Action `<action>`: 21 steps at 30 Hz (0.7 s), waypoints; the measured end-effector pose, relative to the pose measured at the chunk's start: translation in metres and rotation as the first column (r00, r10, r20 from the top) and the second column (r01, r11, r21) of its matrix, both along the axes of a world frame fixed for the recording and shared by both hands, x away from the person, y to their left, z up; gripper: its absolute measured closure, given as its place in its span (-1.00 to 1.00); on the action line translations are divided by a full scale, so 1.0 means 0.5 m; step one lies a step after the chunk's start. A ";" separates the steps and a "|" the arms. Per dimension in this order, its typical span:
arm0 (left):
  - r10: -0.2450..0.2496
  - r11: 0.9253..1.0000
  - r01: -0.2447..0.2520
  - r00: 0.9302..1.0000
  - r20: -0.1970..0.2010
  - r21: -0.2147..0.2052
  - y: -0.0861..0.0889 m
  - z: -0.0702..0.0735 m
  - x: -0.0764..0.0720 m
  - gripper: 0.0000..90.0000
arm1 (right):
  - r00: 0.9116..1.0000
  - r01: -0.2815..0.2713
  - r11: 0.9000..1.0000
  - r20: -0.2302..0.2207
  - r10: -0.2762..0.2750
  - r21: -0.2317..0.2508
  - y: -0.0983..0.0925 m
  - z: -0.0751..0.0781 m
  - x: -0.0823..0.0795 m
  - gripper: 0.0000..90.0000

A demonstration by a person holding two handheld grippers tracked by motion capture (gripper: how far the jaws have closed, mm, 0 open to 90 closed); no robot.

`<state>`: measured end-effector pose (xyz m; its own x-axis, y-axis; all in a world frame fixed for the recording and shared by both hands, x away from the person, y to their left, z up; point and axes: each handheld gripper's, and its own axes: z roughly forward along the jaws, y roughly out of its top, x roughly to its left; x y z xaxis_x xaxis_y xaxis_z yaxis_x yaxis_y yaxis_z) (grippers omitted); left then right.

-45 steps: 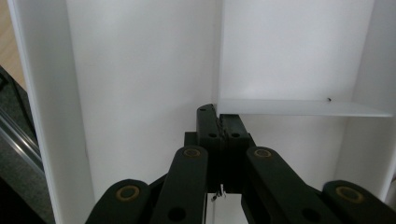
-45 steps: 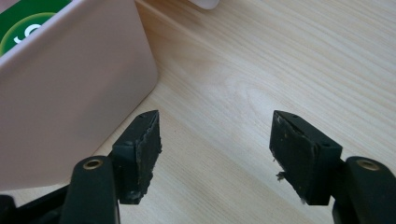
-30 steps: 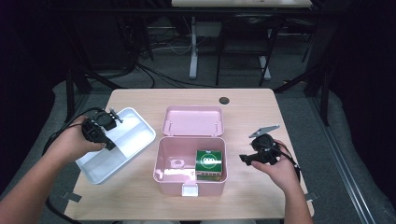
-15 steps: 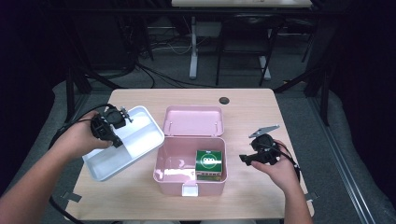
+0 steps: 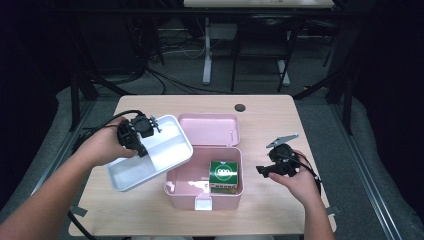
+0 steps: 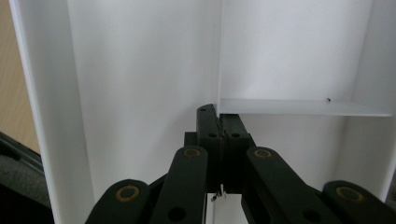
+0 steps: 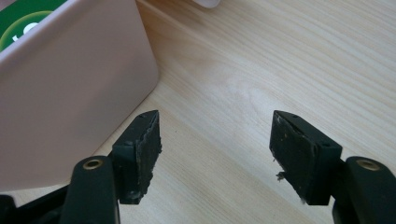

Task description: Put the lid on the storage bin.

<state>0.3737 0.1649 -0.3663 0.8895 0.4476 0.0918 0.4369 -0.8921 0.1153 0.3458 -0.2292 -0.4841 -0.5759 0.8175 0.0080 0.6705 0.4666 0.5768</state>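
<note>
**White tray held at left, pink box open at centre**

At left, left gripper [image 5: 141, 142] with fingers [image 6: 208, 135] pressed together on the inner divider of the white tray [image 5: 167, 150]. Tray lifted off the counter [image 5: 280, 115] and tilted, its right corner overhanging the left rim of the pink box [image 5: 200, 192]. At centre, box resting on the counter, lid [image 5: 210, 129] thrown back, a green carton [image 5: 223, 175] standing in its right half. At right, right gripper [image 5: 267, 170] low over bare wood just beside the box, fingers [image 7: 140, 149] spread wide, holding nothing.
</note>
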 end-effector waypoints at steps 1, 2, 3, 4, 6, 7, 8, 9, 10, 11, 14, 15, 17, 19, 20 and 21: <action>-0.022 1.000 0.022 1.000 0.001 0.002 -0.017 -0.001 0.000 0.98 | 1.000 0.001 1.000 0.002 -0.001 -0.002 -0.001 0.000 0.000 -0.26; -0.022 1.000 0.022 1.000 0.001 0.002 -0.017 -0.001 0.000 0.98 | 1.000 0.001 1.000 0.002 -0.001 -0.002 -0.001 0.000 0.000 -0.26; -0.034 0.999 0.034 0.999 -0.001 0.002 -0.028 -0.003 0.000 0.98 | 1.000 0.001 1.000 0.002 -0.001 -0.001 -0.001 0.000 0.000 -0.26; -0.051 0.999 0.051 0.999 -0.003 0.002 -0.040 -0.005 0.000 0.98 | 1.000 0.000 1.000 0.001 0.000 -0.001 -0.001 0.001 0.000 -0.26; -0.097 0.995 0.097 0.995 -0.006 0.015 -0.066 -0.010 0.000 0.98 | 1.000 -0.005 1.000 0.000 0.005 0.003 -0.002 0.000 0.001 -0.26; -0.110 0.994 0.110 0.994 -0.008 0.017 -0.076 -0.012 0.000 0.98 | 1.000 -0.004 1.000 0.001 0.004 0.002 -0.002 0.000 0.001 -0.26; -0.123 0.992 0.123 0.992 -0.009 0.019 -0.085 -0.014 -0.001 0.98 | 1.000 -0.004 1.000 0.001 0.004 0.000 -0.002 0.000 0.001 -0.26; -0.138 0.990 0.138 0.990 -0.006 0.019 -0.094 -0.017 -0.001 0.98 | 1.000 -0.003 1.000 0.005 0.003 0.005 -0.003 -0.001 0.001 -0.26; -0.138 0.990 0.138 0.990 -0.006 0.019 -0.094 -0.017 -0.001 0.98 | 1.000 -0.003 1.000 0.005 0.003 0.005 -0.003 -0.001 0.001 -0.26; -0.153 0.988 0.153 0.988 -0.009 0.022 -0.102 -0.018 -0.002 0.98 | 1.000 -0.001 1.000 0.004 0.001 0.001 -0.003 0.000 0.001 -0.26; -0.207 0.978 0.207 0.978 -0.009 0.021 -0.132 -0.023 -0.005 0.98 | 1.000 -0.002 1.000 0.000 0.002 0.006 -0.004 0.001 0.001 -0.26; -0.217 0.976 0.217 0.976 -0.010 0.019 -0.138 -0.024 -0.005 0.98 | 1.000 -0.002 1.000 0.000 0.002 0.008 -0.005 0.001 0.001 -0.26; -0.231 0.973 0.231 0.973 -0.007 0.019 -0.149 -0.025 -0.007 0.98 | 1.000 0.003 1.000 0.004 -0.003 0.001 -0.005 0.001 0.001 -0.26; -0.255 0.966 0.255 0.967 -0.005 0.028 -0.159 -0.026 -0.009 0.98 | 1.000 -0.003 1.000 0.002 0.003 0.008 -0.006 0.000 0.001 -0.26; -0.264 0.964 0.264 0.965 -0.003 0.025 -0.163 -0.029 -0.009 0.98 | 1.000 -0.002 1.000 0.002 0.002 0.007 -0.006 0.000 0.001 -0.26; -0.272 0.962 0.272 0.962 -0.009 0.031 -0.168 -0.030 -0.010 0.98 | 1.000 0.000 1.000 0.005 0.000 0.008 -0.005 -0.001 0.001 -0.26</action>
